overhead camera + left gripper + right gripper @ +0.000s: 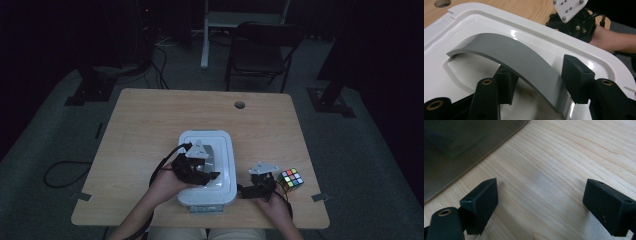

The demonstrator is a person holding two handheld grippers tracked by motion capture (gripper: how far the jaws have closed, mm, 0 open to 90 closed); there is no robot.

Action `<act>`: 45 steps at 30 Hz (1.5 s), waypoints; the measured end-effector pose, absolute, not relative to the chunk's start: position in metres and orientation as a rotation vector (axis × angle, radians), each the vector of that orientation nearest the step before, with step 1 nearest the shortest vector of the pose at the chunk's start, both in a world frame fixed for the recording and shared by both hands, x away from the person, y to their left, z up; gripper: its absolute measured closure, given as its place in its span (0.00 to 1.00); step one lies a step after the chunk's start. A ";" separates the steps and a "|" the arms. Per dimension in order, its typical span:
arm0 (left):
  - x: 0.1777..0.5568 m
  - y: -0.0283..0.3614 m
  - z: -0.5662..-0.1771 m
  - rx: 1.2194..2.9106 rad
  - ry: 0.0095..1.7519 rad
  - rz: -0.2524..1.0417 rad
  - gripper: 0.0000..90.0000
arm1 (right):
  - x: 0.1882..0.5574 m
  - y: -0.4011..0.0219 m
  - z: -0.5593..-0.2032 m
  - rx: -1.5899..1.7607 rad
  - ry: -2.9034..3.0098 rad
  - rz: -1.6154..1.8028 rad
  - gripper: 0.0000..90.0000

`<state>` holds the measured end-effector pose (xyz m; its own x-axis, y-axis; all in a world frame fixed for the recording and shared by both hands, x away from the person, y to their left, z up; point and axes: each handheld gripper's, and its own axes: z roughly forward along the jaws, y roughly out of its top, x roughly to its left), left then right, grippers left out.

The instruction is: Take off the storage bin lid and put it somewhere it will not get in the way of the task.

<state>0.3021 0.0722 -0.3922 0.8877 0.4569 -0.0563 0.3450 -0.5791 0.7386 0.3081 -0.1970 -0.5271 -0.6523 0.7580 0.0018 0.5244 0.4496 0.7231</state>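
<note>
1. The landmark is the white box (227, 165), a lidded container that stands on the wooden table (150, 125), near its front edge and about in the middle.
2. On the lid of the white box lies the grey handle (524, 62), a curved band that arches up from the lid.
3. The left gripper (539, 82) is over the white box, and the grey handle passes between its jaws. One pad is tucked beside the band on the left; the other stands a little apart on the right. The jaws are half closed and do not yet pinch it, as far as I can judge.
4. The long axis of the grey handle runs away from the left gripper, so the jaws stand across its width. I think only closing is needed.
5. The right gripper (539, 202) rests just right of the white box, jaws wide and holding nothing.
6. A colour cube (291, 179) lies further right of the white box.
7. I can read no brand, label or writing.
</note>
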 end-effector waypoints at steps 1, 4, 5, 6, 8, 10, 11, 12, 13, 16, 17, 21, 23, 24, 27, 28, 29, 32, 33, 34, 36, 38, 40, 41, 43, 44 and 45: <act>0.302 0.072 -0.392 2.238 0.583 0.173 0.56 | 0.308 -0.197 -0.527 1.094 2.383 1.020 0.14; 0.305 0.075 -0.392 2.214 0.603 0.100 0.63 | 0.308 -0.197 -0.527 1.094 2.383 1.020 0.14; 0.306 0.075 -0.392 2.211 0.597 0.076 0.66 | 0.308 -0.197 -0.527 1.095 2.383 1.021 0.14; 0.307 0.076 -0.392 2.205 0.594 0.042 0.68 | 0.308 -0.197 -0.527 1.095 2.383 1.020 0.14; 0.309 0.078 -0.392 2.192 0.589 0.006 0.71 | 0.308 -0.197 -0.527 1.095 2.383 1.020 0.14; 0.310 0.080 -0.393 2.164 0.585 -0.032 0.73 | 0.308 -0.197 -0.527 1.094 2.382 1.020 0.14; 0.311 0.082 -0.392 2.153 0.586 -0.053 0.74 | 0.308 -0.197 -0.527 1.095 2.382 1.020 0.14; 0.311 0.084 -0.391 2.143 0.583 -0.064 0.76 | 0.308 -0.197 -0.527 1.096 2.382 1.021 0.14; 0.310 0.085 -0.390 2.132 0.578 -0.070 0.77 | 0.308 -0.197 -0.527 1.092 2.382 1.020 0.14; 0.304 0.086 -0.383 2.127 0.549 -0.053 0.80 | 0.308 -0.197 -0.527 1.092 2.382 1.022 0.14; 0.301 0.086 -0.381 2.121 0.541 -0.055 0.82 | 0.308 -0.197 -0.527 1.092 2.382 1.021 0.14; 0.288 0.086 -0.369 2.115 0.483 -0.020 0.84 | 0.308 -0.197 -0.527 1.096 2.380 1.021 0.14; 0.282 0.087 -0.362 2.112 0.453 -0.001 0.84 | 0.308 -0.197 -0.527 1.096 2.379 1.021 0.14; 0.281 0.087 -0.360 2.110 0.448 0.007 0.84 | 0.308 -0.197 -0.527 1.096 2.379 1.021 0.14; 0.274 0.089 -0.352 2.098 0.431 0.045 0.84 | 0.308 -0.197 -0.527 1.096 2.379 1.022 0.14; 0.272 0.090 -0.350 2.097 0.428 0.060 0.84 | 0.308 -0.197 -0.527 1.096 2.378 1.021 0.14; 0.271 0.092 -0.348 2.090 0.431 0.071 0.84 | 0.308 -0.197 -0.527 1.096 2.378 1.021 0.14; 0.270 0.100 -0.343 2.087 0.439 0.085 0.86 | 0.308 -0.197 -0.527 1.097 2.380 1.019 0.14; 0.270 0.102 -0.342 2.084 0.443 0.089 0.88 | 0.308 -0.197 -0.527 1.097 2.380 1.020 0.14; 0.270 0.105 -0.341 2.086 0.446 0.097 0.89 | 0.308 -0.197 -0.527 1.097 2.380 1.020 0.14; 0.271 0.110 -0.339 2.077 0.464 0.104 0.90 | 0.308 -0.197 -0.527 1.096 2.380 1.020 0.14; 0.271 0.116 -0.337 2.072 0.476 0.118 0.91 | 0.308 -0.197 -0.527 1.096 2.380 1.019 0.14; 0.271 0.123 -0.334 2.057 0.492 0.132 0.91 | 0.308 -0.197 -0.527 1.096 2.380 1.019 0.14; 0.271 0.125 -0.333 2.051 0.497 0.129 0.92 | 0.308 -0.197 -0.527 1.096 2.380 1.019 0.14; 0.270 0.129 -0.332 2.050 0.499 0.140 0.94 | 0.308 -0.197 -0.527 1.097 2.381 1.020 0.14; 0.270 0.132 -0.331 2.051 0.499 0.143 0.95 | 0.308 -0.197 -0.527 1.096 2.381 1.020 0.14; 0.270 0.135 -0.331 2.044 0.507 0.137 0.95 | 0.308 -0.197 -0.527 1.097 2.381 1.020 0.14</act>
<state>0.2702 0.1350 -0.3311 0.9062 0.4080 -0.1110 0.2966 -0.4264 0.8545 0.3076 -0.1971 -0.5271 -0.6504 0.7596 0.0016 0.5252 0.4481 0.7235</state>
